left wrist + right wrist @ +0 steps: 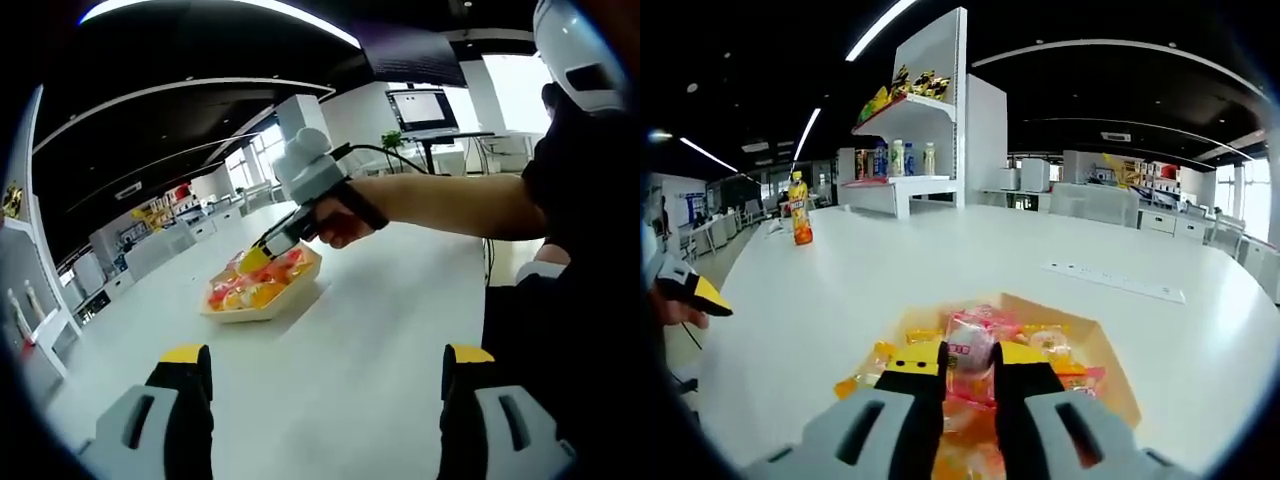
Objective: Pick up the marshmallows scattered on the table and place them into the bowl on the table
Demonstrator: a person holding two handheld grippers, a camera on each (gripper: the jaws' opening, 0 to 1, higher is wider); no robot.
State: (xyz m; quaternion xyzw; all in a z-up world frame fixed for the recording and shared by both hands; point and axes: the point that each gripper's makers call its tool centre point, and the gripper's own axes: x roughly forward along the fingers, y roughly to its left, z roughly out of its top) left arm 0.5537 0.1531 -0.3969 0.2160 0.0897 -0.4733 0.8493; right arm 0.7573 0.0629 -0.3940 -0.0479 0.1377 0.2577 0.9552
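Surface (380, 330): broad, white, glossy; runs deep into an open-plan room with a dark ceiling and curved light strips.

Left gripper (327, 385): fingers spread wide apart, yellow-tipped, nothing between them, hanging over bare surface near the bowl.

Bowl (262, 290): shallow tan tray-like bowl on the surface, ahead of the left gripper; holds wrapped marshmallows (250, 290) in pink, orange and yellow.

Right gripper (262, 243): in the left gripper view its yellow tips hang right over the bowl, held by a person's hand (340, 222). In the right gripper view the right gripper (969, 372) has its fingers closed on a pink-wrapped marshmallow (970, 345), directly above the bowl (1110, 370).

Bottle (800, 210): orange drink, upright on the surface, well beyond the bowl to its left.

Shelf unit (920, 120): white, stocked with bottles and packets, far behind the bowl.

Power strip (1115, 282): flat white, on the surface beyond the bowl to the right.

Monitor (420, 108): on a stand behind the person's arm.
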